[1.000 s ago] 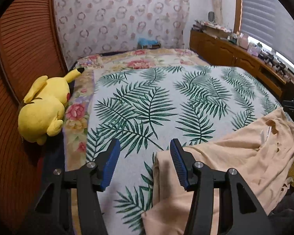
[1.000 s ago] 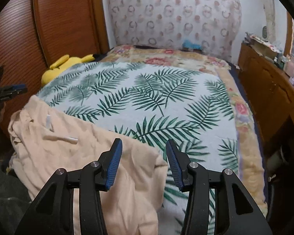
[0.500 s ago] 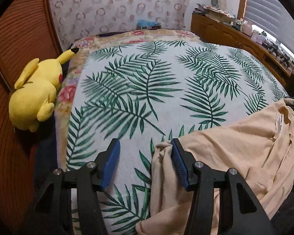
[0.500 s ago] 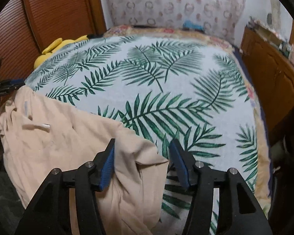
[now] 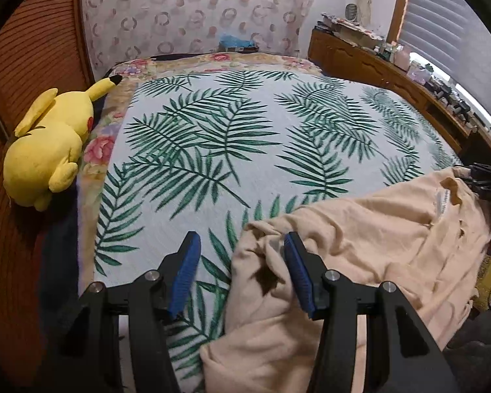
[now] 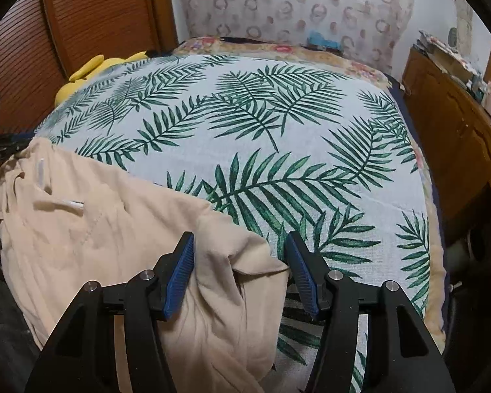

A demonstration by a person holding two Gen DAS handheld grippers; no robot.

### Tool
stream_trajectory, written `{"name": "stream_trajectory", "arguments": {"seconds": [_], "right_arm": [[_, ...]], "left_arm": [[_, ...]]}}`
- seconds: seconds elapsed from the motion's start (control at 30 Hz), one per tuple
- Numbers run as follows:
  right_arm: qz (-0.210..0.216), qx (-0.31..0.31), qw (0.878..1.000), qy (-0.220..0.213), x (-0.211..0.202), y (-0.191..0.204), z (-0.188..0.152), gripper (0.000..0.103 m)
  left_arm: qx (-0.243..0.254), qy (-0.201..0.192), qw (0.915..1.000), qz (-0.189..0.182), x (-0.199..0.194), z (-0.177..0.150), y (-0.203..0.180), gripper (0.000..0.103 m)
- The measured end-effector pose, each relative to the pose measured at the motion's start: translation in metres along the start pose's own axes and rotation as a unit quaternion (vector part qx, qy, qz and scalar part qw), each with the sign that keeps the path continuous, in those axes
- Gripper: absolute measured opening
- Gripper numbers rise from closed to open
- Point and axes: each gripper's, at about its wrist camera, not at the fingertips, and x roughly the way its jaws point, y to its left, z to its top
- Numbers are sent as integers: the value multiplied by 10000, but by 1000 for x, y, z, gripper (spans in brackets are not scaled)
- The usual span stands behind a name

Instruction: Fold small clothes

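Leftmost in the left wrist view, a yellow Pikachu plush (image 5: 47, 150) lies on its side against the slatted wooden door (image 5: 26, 65), at the bed's far left edge. Next to it the bed (image 5: 212, 137) spreads out under a white cover printed with green palm fronds, a floral sheet showing along its rim. The left tool (image 5: 240, 273) points down at the near edge of that cover with its blue pads standing apart; a bunched corner of the beige garment (image 5: 360, 245) sits between them, resting against the right pad while the left pad stands clear over the bare cover, so nothing is pinched. From there the garment stretches rightward in wrinkles, its neck opening and white label toward the far right, where the other tool's black frame shows at the edge. Beyond it a long wooden cabinet (image 5: 370, 62) crowded with small items runs under a window with blinds.

In the right wrist view the same garment (image 6: 81, 222) covers the lower left of the bed, draping over its near edge. The right tool (image 6: 239, 271) hangs over the garment's right corner with its jaws spread; the folded cloth fills the gap from the left pad across, ending just short of the right pad, and is not squeezed. Palm-print cover (image 6: 278, 150) lies bare to the right, up to the cabinet.
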Motion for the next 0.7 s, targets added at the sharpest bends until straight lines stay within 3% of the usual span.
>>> {"name": "stream_trajectory", "arguments": {"seconds": [0.1, 0.5, 0.57, 0.63, 0.7], "right_arm": [[2, -14, 10000, -19, 0, 0, 0, 58], [5, 9, 10000, -14, 1, 0, 0, 58], [-9, -7, 10000, -18, 1, 1, 0, 58], [-7, -34, 10000, -34, 1, 3, 0, 57], [165, -64, 9998, -56, -1, 5, -1, 38]], "left_arm": [[-55, 71, 9997, -235, 0, 2, -1, 52], [-36, 218, 9991, -365, 11, 5, -2, 52], [-2, 188, 9990, -414, 9, 3, -3, 43], [30, 164, 9986, -493, 8, 1, -5, 27], [62, 128, 9986, -506, 6, -1, -9, 19]]}}
